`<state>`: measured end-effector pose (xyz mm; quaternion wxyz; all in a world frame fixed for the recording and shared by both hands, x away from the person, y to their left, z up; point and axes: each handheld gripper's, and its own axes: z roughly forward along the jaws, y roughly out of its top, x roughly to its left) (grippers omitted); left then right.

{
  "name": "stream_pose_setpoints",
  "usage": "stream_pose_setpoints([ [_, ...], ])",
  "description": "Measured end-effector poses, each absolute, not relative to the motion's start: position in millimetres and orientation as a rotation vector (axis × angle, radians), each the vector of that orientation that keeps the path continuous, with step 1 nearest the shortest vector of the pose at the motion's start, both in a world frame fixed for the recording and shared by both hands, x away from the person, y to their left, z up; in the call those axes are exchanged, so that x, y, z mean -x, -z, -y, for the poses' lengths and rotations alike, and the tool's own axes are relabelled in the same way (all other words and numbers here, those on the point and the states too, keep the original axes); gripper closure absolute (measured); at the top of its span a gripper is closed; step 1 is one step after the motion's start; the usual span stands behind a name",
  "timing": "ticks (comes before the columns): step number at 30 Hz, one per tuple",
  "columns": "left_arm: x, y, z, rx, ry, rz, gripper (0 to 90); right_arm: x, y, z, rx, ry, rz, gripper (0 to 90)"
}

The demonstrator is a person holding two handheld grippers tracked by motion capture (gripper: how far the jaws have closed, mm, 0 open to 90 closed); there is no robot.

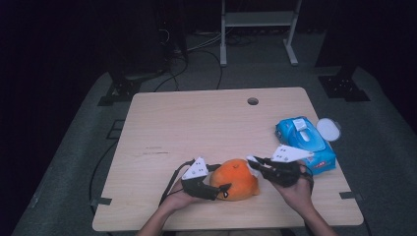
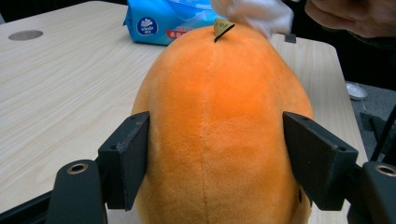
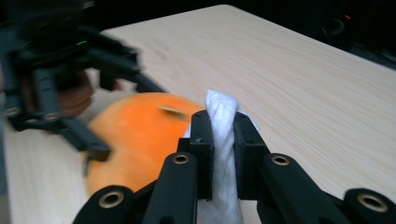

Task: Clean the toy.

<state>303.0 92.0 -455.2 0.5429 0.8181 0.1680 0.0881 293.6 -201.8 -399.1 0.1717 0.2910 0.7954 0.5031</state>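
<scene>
Wooden table (image 1: 196,128): one orange plush (image 1: 236,179), one wipe (image 3: 221,140).

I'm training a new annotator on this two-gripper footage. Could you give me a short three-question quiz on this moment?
1. True or false: the left gripper has its fingers on either side of the orange plush toy.
2. What does the right gripper hold? A) a bottle cap B) a white wipe C) a pen
3. Fill in: the blue pack of wipes lies near the table's ____ edge, seen from the person's side.

Key
1. True: in the left gripper view the toy sits between the two fingers.
2. B: the white wipe is pinched between the fingers, against the toy's top.
3. Right.
</scene>
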Motion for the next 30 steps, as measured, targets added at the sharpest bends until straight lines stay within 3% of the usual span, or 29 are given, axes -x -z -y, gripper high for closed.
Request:
stream_pose_setpoints([
  [5, -303, 455, -93, -1.94, -0.213, -0.403, 26.4, -295, 401, 213, -0.869, -1.479, -2.248, 79.9],
  [16, -299, 453, -84, -1.95, -0.242, -0.386, 24.8, -279, 394, 175, -0.679, -1.497, -2.33, 79.8],
  [25, -298, 453, -81, -1.948, -0.24, -0.387, 24.6, -291, 398, 199, -0.813, -1.474, -2.258, 80.0],
  [30, -294, 451, -77, -1.975, -0.265, -0.349, 24.6, -283, 397, 178, -0.7, -1.457, -2.314, 79.7],
])
